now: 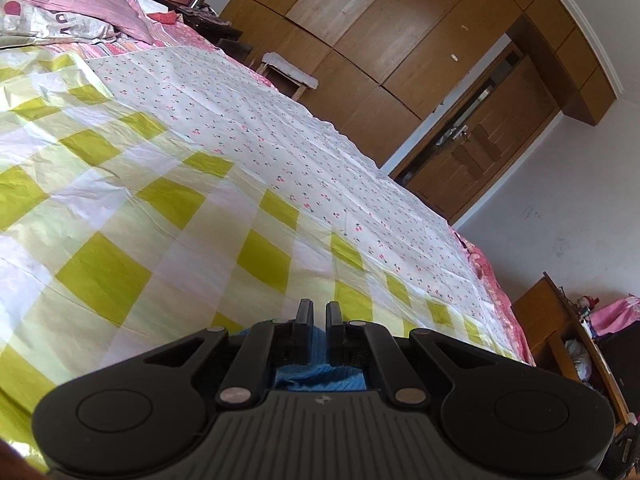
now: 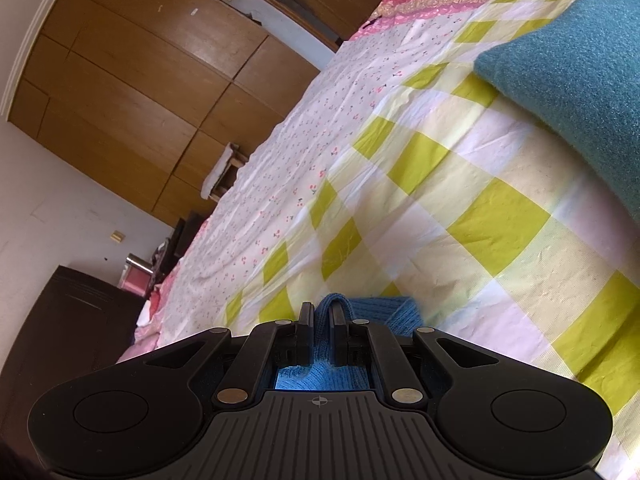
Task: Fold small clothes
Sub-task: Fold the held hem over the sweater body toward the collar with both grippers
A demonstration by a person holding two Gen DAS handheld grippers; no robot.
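Left wrist view: my left gripper (image 1: 318,312) is clamped on blue knit (image 1: 320,376) above the checked sheet (image 1: 120,220). My right gripper (image 2: 322,314) pinches the same blue knit (image 2: 384,314).

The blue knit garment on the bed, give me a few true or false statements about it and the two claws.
1. The right claw is shut on the blue knit garment. True.
2. The left claw stands wide open. False: its jaws are nearly together, with blue knit showing behind them.
3. The bedspread is plain white. False: it has yellow-green checks and a cherry-print panel.
4. A teal textured fabric lies on the bed. True.
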